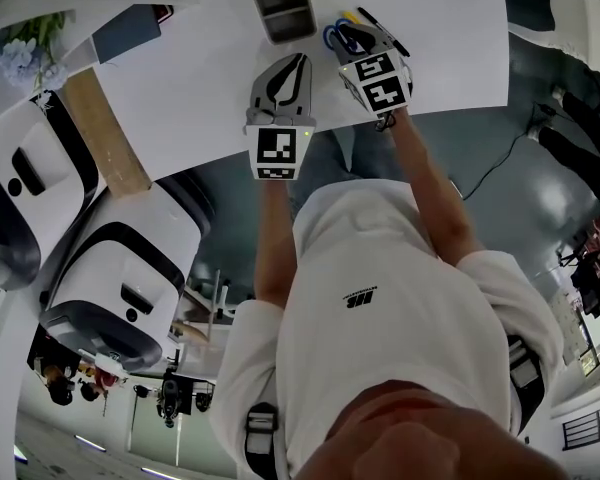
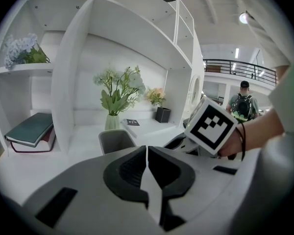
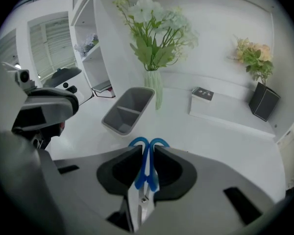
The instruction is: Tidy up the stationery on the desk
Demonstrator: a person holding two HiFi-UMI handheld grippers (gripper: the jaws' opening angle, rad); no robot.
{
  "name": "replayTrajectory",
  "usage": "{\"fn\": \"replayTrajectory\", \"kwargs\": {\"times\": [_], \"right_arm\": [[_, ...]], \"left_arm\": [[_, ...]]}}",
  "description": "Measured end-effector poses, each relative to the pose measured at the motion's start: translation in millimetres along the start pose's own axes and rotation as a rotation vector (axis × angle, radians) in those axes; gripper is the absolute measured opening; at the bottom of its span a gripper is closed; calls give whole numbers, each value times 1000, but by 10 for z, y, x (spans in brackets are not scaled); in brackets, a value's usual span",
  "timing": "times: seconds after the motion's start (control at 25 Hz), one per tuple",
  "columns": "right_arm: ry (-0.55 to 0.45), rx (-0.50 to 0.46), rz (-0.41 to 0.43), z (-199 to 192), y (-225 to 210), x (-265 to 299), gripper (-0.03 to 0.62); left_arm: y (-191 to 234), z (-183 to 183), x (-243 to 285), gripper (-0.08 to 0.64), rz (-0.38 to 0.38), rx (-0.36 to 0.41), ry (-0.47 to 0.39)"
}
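My right gripper (image 3: 147,148) is shut on a pair of blue-handled scissors (image 3: 146,168). The handle loops stick out past the pads and the blades point back toward the camera. In the head view this gripper (image 1: 355,36) hovers over the white desk (image 1: 200,78), just right of a grey two-compartment organizer tray (image 1: 283,10). In the right gripper view the tray (image 3: 129,110) lies ahead and to the left and looks empty. My left gripper (image 2: 147,150) is shut with nothing between its pads, and it sits beside the right one, close to the tray (image 2: 116,141).
A black pen (image 1: 383,30) lies on the desk right of my right gripper. A vase of white flowers (image 3: 154,89) stands behind the tray. A small booklet (image 3: 202,94) and a black flower pot (image 3: 263,102) sit further back. Shelves hold books (image 2: 32,131).
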State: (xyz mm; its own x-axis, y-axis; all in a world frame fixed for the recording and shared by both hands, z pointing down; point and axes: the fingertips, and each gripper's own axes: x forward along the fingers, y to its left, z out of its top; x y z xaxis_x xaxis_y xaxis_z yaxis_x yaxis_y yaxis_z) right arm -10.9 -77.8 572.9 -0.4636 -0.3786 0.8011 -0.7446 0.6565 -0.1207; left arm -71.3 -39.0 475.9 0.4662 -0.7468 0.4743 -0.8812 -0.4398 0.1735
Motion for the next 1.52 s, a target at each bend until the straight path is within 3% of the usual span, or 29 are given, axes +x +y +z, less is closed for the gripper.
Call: {"fn": "replayTrajectory", "kwargs": {"times": [0.28,0.76,1.52], "right_arm": [[-127,15,-8,323,-21,-386,55],[-283,-9,55,945,139,-858,55],[-437,-79,160,1543,407,-588,55]], "left_arm": [[2,130,-60,0,13,1,-29],[143,335,-186,0,68,-2,-74],[396,327,-346,0,143,-33,-93]]}}
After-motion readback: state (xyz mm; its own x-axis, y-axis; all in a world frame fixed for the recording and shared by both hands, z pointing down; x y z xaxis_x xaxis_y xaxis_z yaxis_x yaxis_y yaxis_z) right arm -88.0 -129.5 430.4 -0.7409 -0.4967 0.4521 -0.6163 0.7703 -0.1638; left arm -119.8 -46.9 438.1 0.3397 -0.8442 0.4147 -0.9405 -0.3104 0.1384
